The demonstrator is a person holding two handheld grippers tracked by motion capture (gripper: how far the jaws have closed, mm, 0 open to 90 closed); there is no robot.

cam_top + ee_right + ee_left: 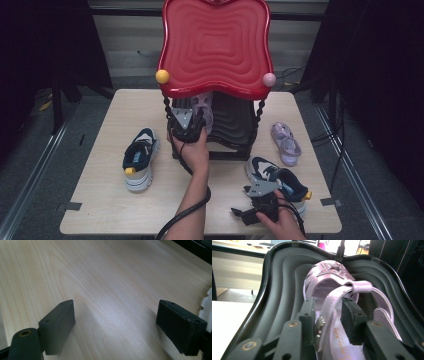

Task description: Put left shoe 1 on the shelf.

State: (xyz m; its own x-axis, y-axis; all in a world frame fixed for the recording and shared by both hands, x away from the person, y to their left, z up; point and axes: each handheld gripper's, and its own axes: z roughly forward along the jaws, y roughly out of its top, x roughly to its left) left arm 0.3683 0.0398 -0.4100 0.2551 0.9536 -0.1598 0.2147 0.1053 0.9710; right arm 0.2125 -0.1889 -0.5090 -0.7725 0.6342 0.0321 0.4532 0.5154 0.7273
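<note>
Now the left gripper [328,315], jaws loosening around the lilac sandal's strap [337,298], sets it on the black shelf [279,290]; the right gripper [116,322] idles, jaws spread.

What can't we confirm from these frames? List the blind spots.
- Pink sandal on the black lower shelf: in the high view the red top tray covers most of it.
- Left tongs: pad contact on the strap is unclear.
- Sandal heel: cut off by the bottom edge, left gripper view.
- Right sneaker: partly behind the right tongs, high view.

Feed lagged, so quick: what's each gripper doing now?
Left gripper: open, jaws loosely astride the lilac sandal strap.
Right gripper: open, holding nothing.
</note>
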